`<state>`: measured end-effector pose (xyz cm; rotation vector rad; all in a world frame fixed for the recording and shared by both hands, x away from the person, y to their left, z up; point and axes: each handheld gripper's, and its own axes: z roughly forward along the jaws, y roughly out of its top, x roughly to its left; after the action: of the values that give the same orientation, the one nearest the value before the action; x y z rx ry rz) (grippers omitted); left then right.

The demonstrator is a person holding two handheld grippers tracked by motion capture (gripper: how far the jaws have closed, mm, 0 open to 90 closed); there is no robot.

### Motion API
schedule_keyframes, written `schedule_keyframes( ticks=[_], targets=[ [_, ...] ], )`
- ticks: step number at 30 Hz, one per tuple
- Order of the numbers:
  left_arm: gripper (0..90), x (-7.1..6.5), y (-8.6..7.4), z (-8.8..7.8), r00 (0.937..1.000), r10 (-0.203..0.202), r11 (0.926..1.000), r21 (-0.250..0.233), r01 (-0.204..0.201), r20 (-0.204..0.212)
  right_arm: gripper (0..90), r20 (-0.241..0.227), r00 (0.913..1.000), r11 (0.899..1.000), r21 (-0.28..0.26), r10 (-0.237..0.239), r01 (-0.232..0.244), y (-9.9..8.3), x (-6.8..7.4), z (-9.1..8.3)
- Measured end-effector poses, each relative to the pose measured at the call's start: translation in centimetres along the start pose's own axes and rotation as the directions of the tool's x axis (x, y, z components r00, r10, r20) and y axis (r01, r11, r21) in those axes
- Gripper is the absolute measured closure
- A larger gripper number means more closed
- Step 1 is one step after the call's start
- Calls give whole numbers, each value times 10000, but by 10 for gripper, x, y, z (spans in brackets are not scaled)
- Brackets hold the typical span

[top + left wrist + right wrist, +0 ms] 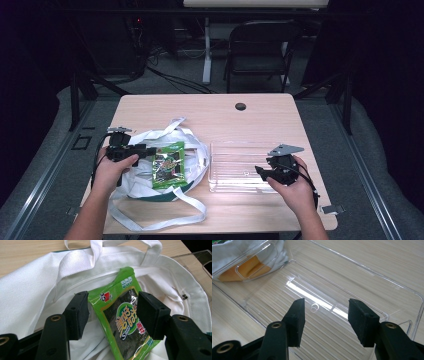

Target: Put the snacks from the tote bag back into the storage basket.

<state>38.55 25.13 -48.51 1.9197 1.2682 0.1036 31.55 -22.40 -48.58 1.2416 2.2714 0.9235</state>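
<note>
Left gripper view cuts off the seaweed packet [125, 320] between released fingers [77, 312]; right fingers [297, 320] released too.

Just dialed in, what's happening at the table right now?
A person holds a gripper in each hand at a wooden table. The left gripper hangs open over a green seaweed snack packet that lies on a white tote bag; the jaws straddle the packet but do not yet press on it. The right gripper is open above an empty clear plastic tray beside the bag. Nothing is gripped yet.
</note>
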Motion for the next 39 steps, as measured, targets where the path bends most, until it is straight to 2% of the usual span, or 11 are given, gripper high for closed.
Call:
schedule_keyframes(
  ticks=[7, 13, 23, 27, 32, 39],
  targets=[
    [428, -1, -1, 5, 10000, -47, 9997, 235, 46, 39, 470, 68, 9999, 9999, -119, 91, -90, 0, 0, -1],
    [417, -2, -2, 8, 9985, -348, 9991, 269, 337, 433, 466, 107, 9999, 9998, -187, 43, -41, 0, 1, -1],
    [406, -2, -5, 11, 9994, -313, 9985, 448, 306, 156, 465, 87, 9999, 9996, -271, 70, -68, 1, 1, -2],
    [410, -2, -6, 13, 9991, -384, 9977, 557, 373, 177, 465, 83, 10000, 9996, -265, 0, 2, 2, 2, -1],
    [413, 2, -9, 19, 9966, -770, 9945, 731, 746, 306, 464, 41, 10000, 9998, -182, -48, 49, 3, 3, 0],
    [409, 6, -12, 28, 9950, -933, 9925, 832, 900, 359, 464, 49, 10000, 9998, -195, -51, 52, 2, 4, 1]
  ],
)
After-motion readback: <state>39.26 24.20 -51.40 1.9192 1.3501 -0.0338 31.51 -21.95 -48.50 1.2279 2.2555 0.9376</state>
